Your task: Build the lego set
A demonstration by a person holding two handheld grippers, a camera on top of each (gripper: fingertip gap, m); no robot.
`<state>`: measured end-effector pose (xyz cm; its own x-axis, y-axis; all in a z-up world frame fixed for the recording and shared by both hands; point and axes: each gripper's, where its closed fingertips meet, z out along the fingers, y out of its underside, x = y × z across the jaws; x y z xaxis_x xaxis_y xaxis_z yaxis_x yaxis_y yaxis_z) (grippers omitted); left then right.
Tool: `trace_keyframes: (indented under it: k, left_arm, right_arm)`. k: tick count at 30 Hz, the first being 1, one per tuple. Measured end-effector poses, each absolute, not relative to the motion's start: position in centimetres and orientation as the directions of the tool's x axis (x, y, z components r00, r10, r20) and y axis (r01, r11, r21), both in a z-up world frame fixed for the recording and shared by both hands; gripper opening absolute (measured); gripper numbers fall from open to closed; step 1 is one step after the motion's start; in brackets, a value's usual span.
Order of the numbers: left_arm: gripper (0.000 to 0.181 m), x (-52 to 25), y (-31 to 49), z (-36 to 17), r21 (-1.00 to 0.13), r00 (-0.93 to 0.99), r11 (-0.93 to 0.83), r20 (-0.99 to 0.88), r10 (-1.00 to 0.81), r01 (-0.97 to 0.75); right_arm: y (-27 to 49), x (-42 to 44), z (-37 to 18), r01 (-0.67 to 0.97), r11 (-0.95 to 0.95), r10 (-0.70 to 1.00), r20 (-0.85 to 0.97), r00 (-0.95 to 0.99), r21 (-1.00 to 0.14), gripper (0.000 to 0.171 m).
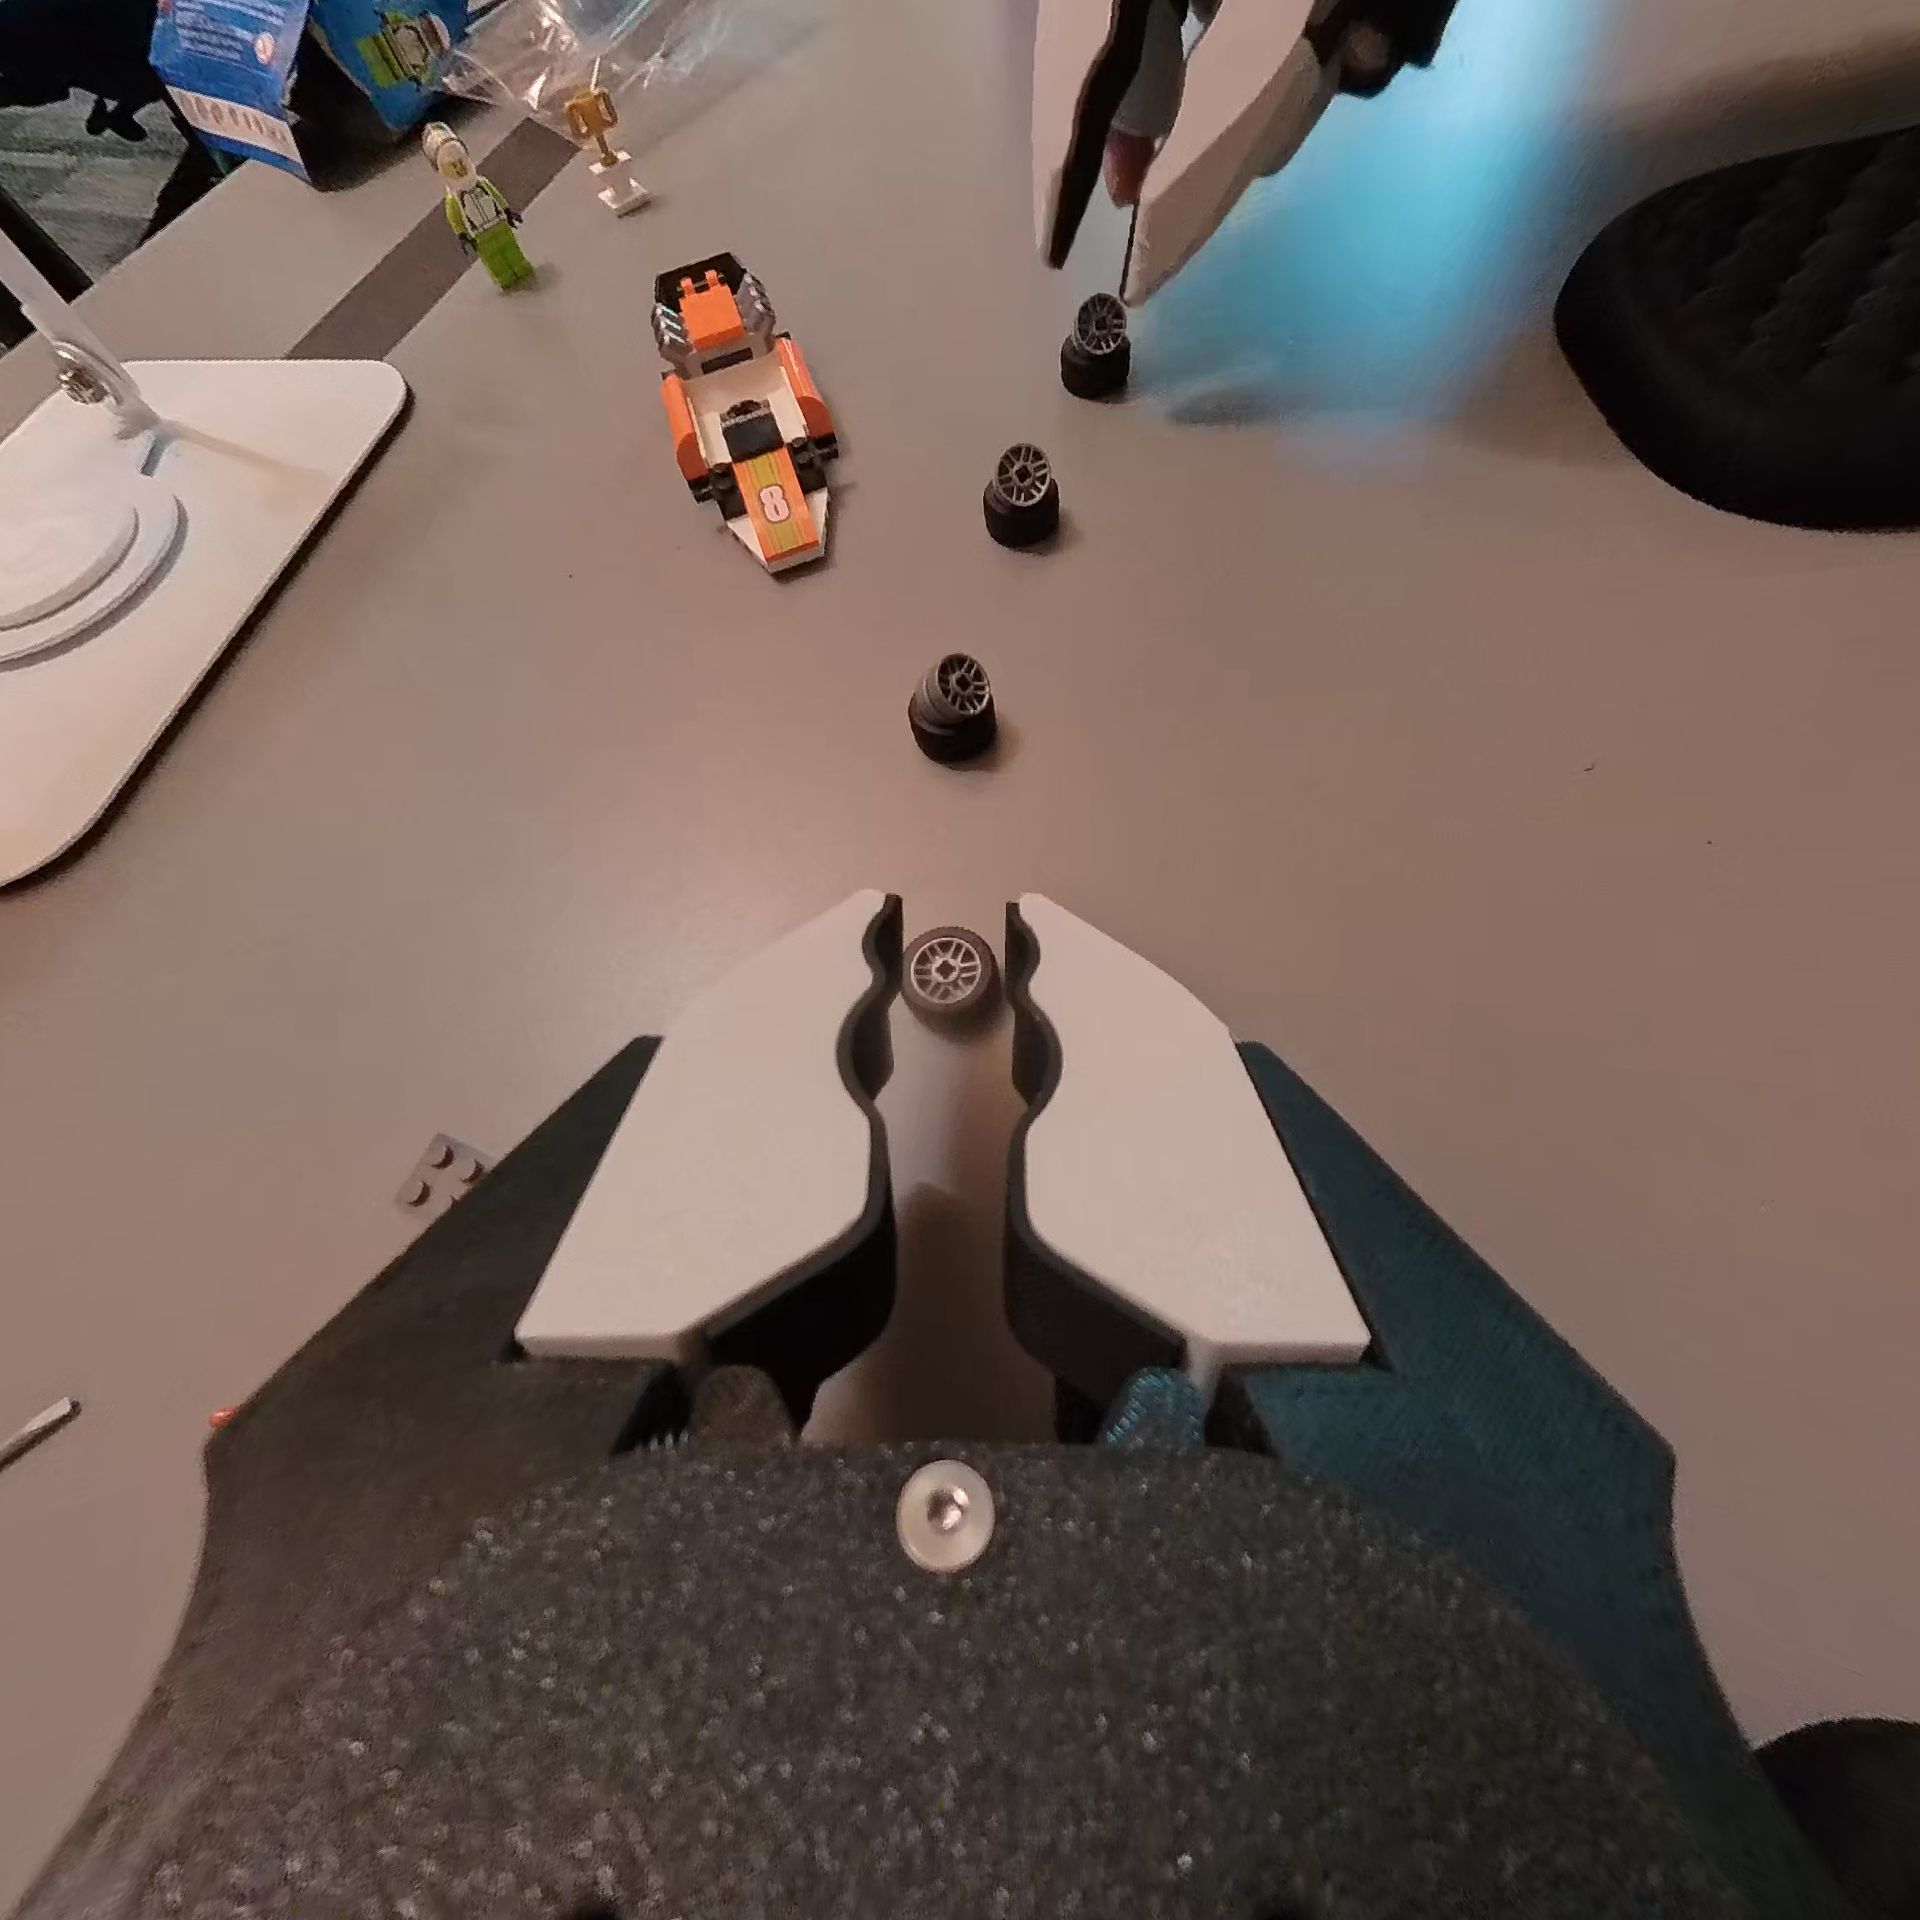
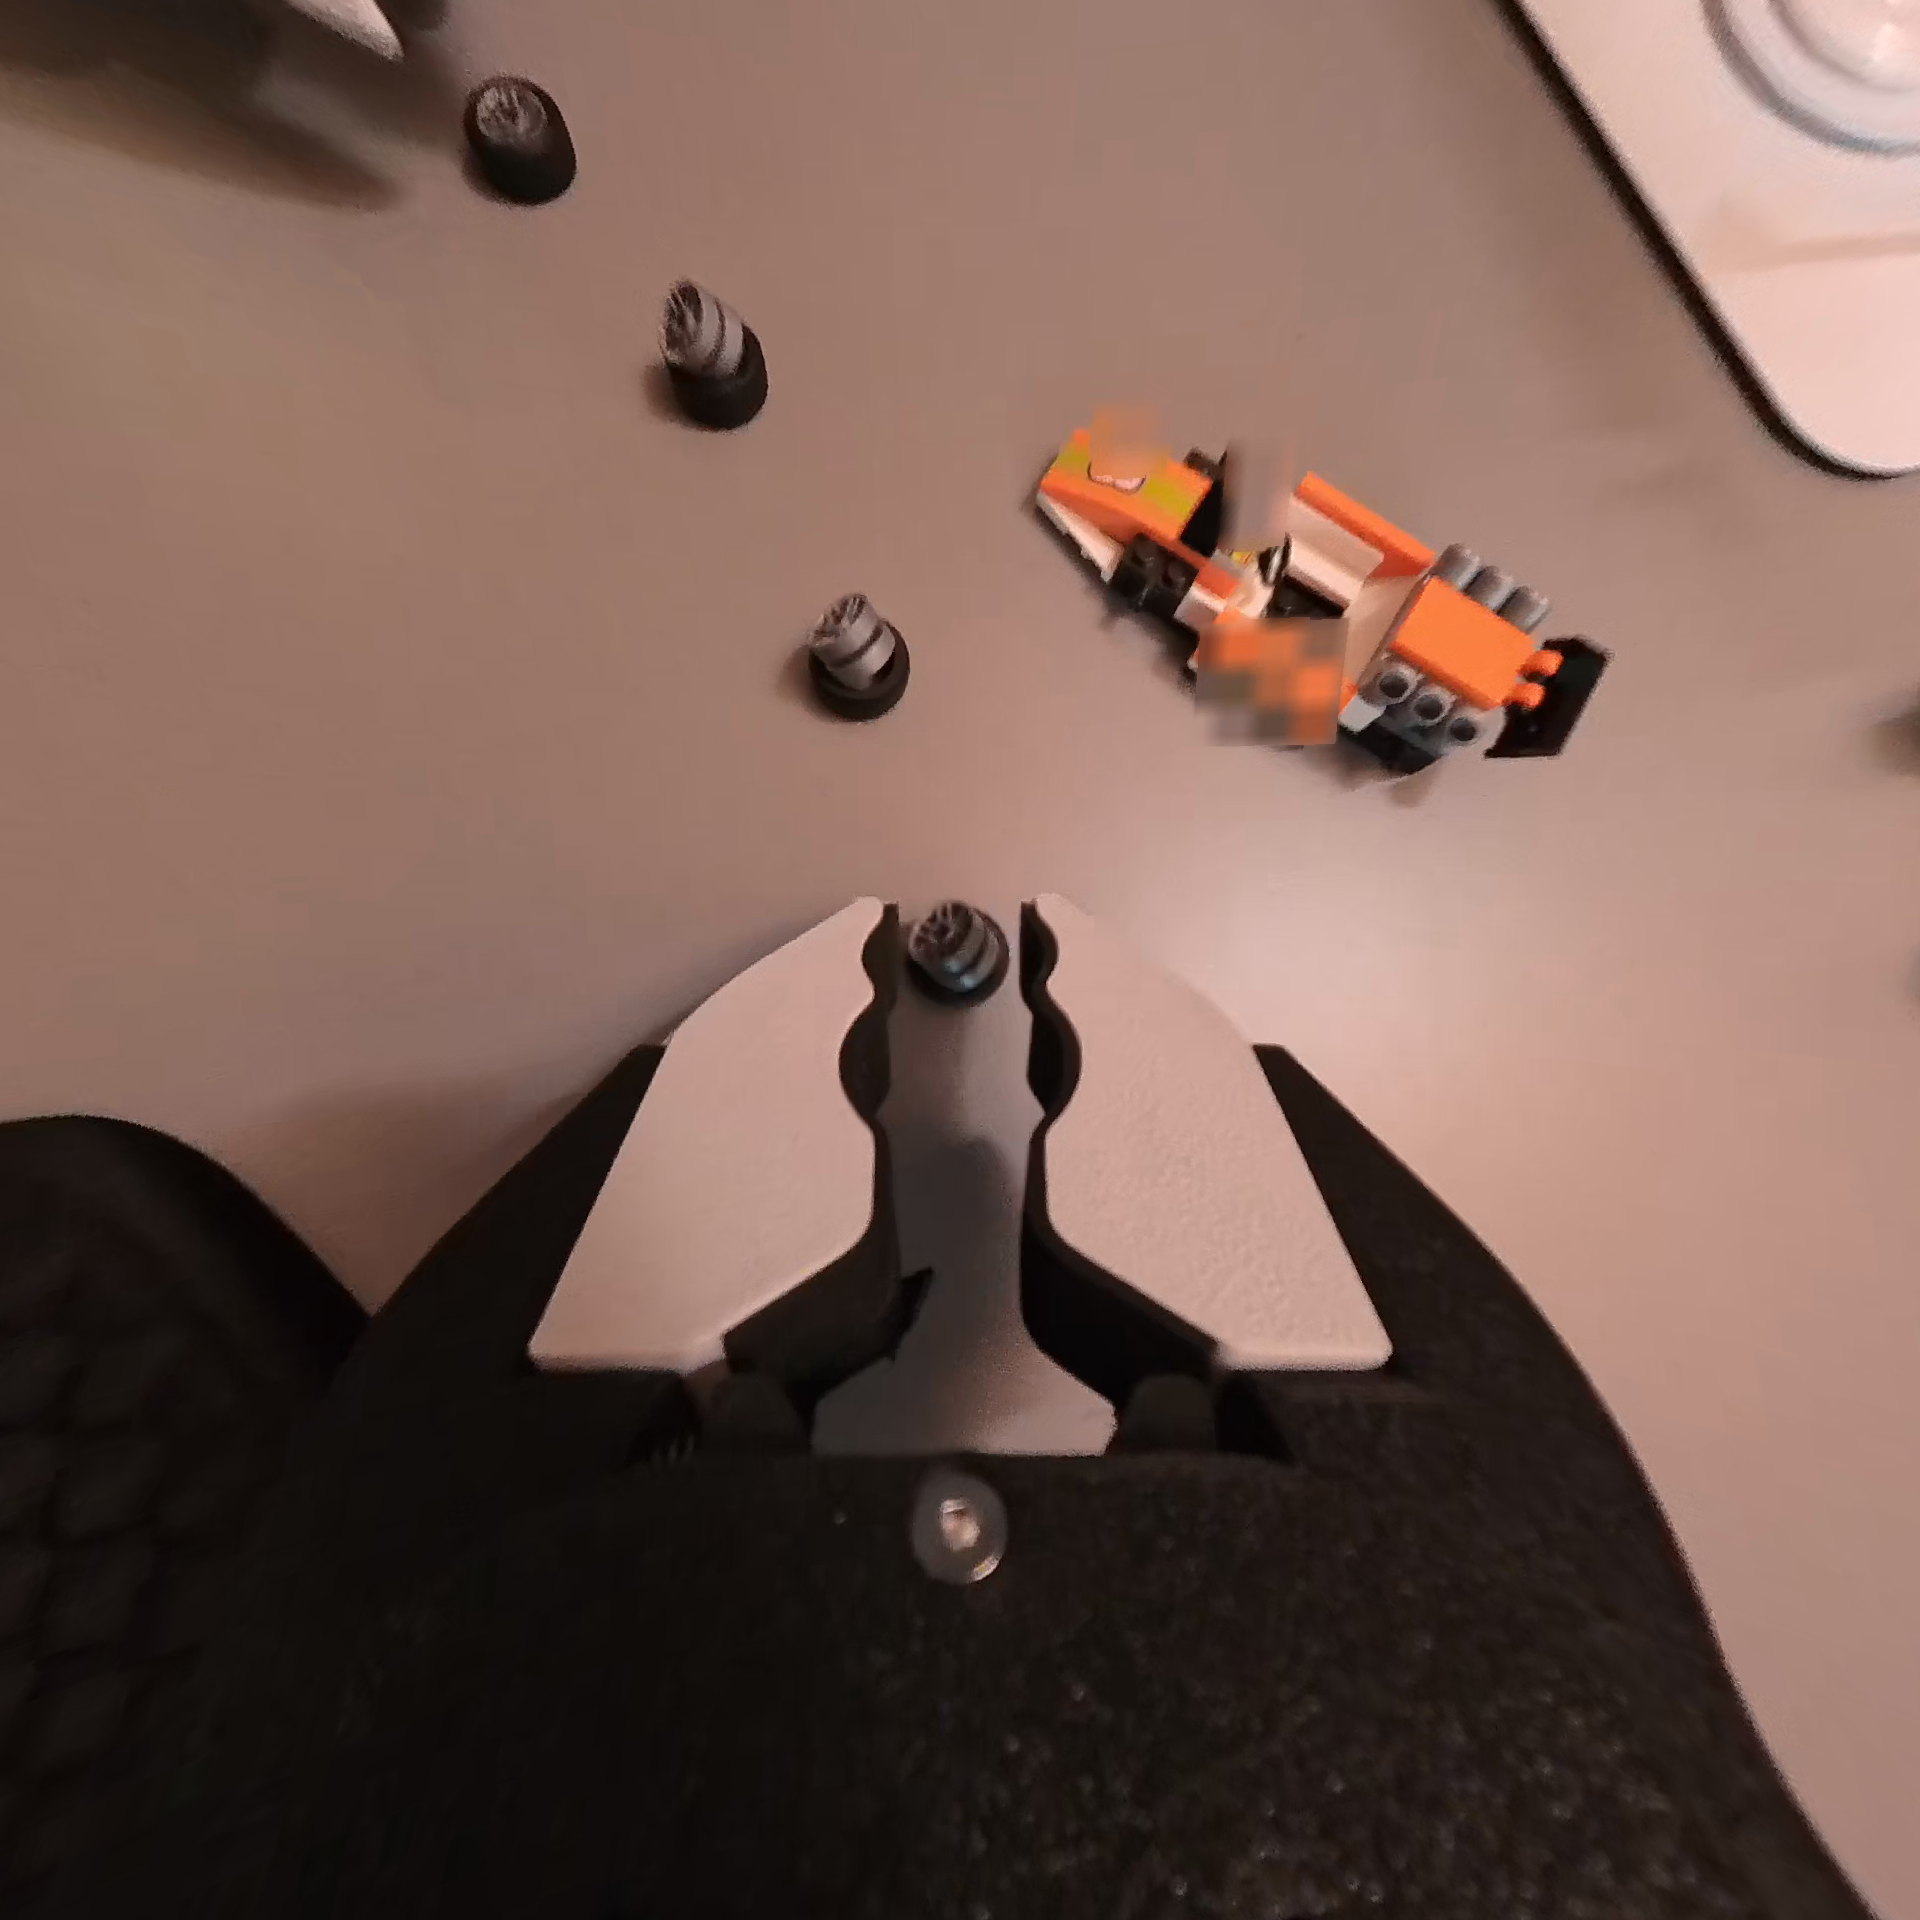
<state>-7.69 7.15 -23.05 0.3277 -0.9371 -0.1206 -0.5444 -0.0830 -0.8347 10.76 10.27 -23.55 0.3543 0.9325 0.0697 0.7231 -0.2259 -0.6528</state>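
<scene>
Four wheels stand in a line on the grey tabletop [image 1: 1351,831], beside the orange car body [image 1: 750,416], which carries none of them. Wheel one [image 1: 948,979] is farthest from the car's nose and sits between the fingers of the left claw [image 1: 948,914]; the jaws stand narrowly apart on either side of it, and contact cannot be confirmed. Wheel two [image 1: 954,707] and wheel three [image 1: 1022,495] stand free, the latter just beside the car's nose. Wheel four [image 1: 1097,343] lies level with the car's rear, between the tips of the right claw [image 2: 954,920], jaws likewise narrow; the right wrist view is blurred, so grip cannot be told.

Behind the car stand a green minifigure [image 1: 480,208] and a gold trophy [image 1: 605,145], with blue boxes [image 1: 239,73] beyond. A white stand base [image 1: 208,540] lies on the car's far side from the wheels; a black cushion [image 1: 1756,343] lies past wheel four.
</scene>
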Motion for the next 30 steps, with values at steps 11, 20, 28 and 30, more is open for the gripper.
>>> trace_keyframes:
  k: [11, 20, 28, 30]
  left_arm:
    - [0.018, -7.6, 7.0, -22.9, -0.836, 0.321, -0.070, -0.131, -0.938, -0.544]
    - [0.017, -7.6, 7.0, -22.4, -0.845, 0.325, -0.059, -0.139, -0.935, -0.532]
    - [0.017, -7.4, 6.9, -22.4, -0.847, 0.318, -0.059, -0.132, -0.939, -0.528]
    - [0.017, -7.4, 6.8, -22.4, -0.850, 0.317, -0.063, -0.126, -0.940, -0.523]
  right_arm:
    - [8.6, 1.0, -22.8, 0.805, -0.025, 0.975, 0.164, 0.151, -0.593, 0.026]
    - [9.7, -2.1, -25.5, 0.871, 0.018, 0.988, 0.143, 0.060, -0.491, 0.028]
    - [9.8, -2.3, -26.1, 0.882, 0.018, 0.994, 0.104, 0.035, -0.471, 0.024]
    - [9.8, -2.4, -26.1, 0.880, 0.012, 0.995, 0.095, 0.038, -0.474, 0.021]
